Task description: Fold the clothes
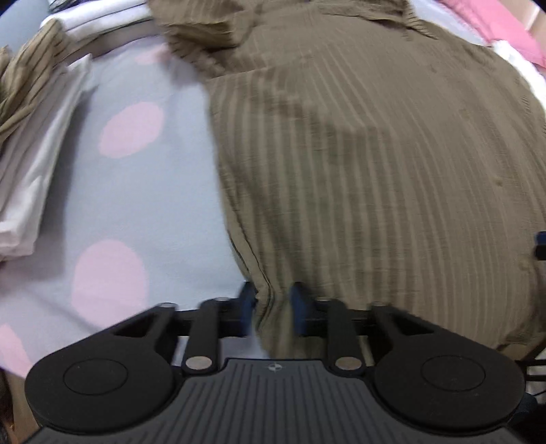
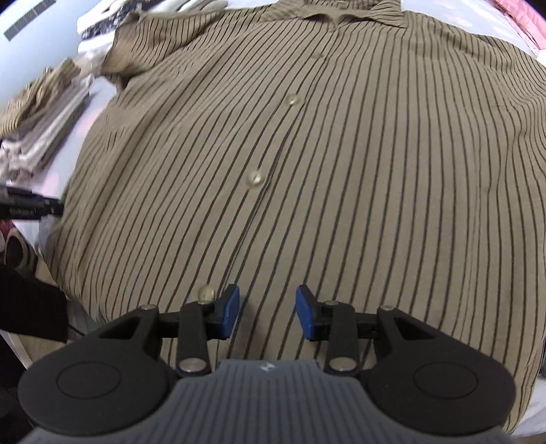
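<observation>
Olive-brown, dark-striped, short-sleeved button shirt (image 2: pixel 307 153) lies spread front-up on a pale lilac bed sheet with large pink dots (image 1: pixel 136 191), its collar (image 2: pixel 341 17) far off at 12 o'clock in the right wrist view and its hem nearest both claws. The long axis runs from hem to collar, straight away from the claws along the row of pale buttons (image 2: pixel 255 178).

Left claw (image 1: pixel 273 300) sits at the shirt's left side edge, close to the hem; its blue-padded fingers (image 1: pixel 300 304) are pinched shut on a bunched fold of the side seam, which puckers upward between them. From there the rest of the shirt spreads toward 1 o'clock.

Right claw (image 2: pixel 267 309) hovers over the lower front, just right of the bottom button (image 2: pixel 205 293), its jaws partly open with striped cloth visible in the gap but nothing gripped. Whether the pads touch the fabric cannot be told.

A stack of folded white and striped garments (image 1: pixel 30 177) lies at 9 to 10 o'clock, apart from the shirt.

Likely next, the right claw must close on the hem so both lift together
</observation>
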Demonstrator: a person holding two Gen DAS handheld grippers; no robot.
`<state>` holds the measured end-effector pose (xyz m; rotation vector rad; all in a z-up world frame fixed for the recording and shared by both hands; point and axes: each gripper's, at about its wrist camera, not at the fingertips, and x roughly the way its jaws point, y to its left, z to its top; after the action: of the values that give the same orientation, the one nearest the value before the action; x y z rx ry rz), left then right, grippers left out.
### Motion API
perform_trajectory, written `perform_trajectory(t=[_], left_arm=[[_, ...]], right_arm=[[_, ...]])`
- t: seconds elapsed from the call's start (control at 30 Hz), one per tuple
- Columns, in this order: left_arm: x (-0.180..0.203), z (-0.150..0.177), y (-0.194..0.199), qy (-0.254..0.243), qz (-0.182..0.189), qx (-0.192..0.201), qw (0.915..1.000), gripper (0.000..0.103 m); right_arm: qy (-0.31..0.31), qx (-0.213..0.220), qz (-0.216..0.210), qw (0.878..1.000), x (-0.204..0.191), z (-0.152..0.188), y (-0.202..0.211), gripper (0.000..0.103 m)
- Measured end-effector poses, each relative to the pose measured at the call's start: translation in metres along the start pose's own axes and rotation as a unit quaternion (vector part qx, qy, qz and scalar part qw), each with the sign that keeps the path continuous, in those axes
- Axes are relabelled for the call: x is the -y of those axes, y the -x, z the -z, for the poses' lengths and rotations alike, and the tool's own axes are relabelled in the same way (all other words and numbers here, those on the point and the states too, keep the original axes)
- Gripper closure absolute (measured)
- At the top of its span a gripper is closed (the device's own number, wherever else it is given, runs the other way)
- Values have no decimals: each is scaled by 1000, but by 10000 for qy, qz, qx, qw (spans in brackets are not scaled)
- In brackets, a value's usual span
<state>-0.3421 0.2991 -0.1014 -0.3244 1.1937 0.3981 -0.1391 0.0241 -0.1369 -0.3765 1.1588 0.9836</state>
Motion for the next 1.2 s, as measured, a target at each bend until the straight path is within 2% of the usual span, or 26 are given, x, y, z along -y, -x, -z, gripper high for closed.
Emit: perform_trajectory(t=[0.1, 0.2, 0.33, 0.4, 0.57, 0.63, 0.77, 0.9, 1.03, 1.2], left_arm=[[8, -2, 17, 69, 310, 114, 9994, 101], [19, -4, 30, 104, 811, 173, 9965, 101], [34, -26, 34, 96, 1543, 226, 9877, 101], [46, -40, 31, -36, 1754, 232, 9842, 101], [84, -57, 19, -483, 1946, 42, 9797, 96], [94, -55, 17, -650, 2015, -53, 9773, 88], [105, -48, 14, -840, 2095, -224, 9739, 82], [98, -37, 16, -928, 1892, -236, 9773, 75], [82, -25, 28, -1078, 1605, -138, 9810, 58], [60, -16, 45, -1250, 1493, -43, 9808, 55]], right_arm=[[132, 10, 58, 9999, -2, 2, 0, 59], [100, -4, 62, 9999, 0, 1, -3, 58], [108, -4, 60, 9999, 1, 0, -3, 57], [124, 0, 51, 9999, 1, 0, -3, 56], [47, 16, 58, 10000, 3, 1, -4, 56], [28, 15, 51, 10000, 2, 1, -5, 56], [46, -1, 45, 10000, 1, -1, -7, 54], [107, -13, 53, 9999, -1, -2, -8, 51], [126, -23, 58, 9999, -3, -3, -9, 50], [133, -37, 79, 9999, -5, -4, -11, 49]])
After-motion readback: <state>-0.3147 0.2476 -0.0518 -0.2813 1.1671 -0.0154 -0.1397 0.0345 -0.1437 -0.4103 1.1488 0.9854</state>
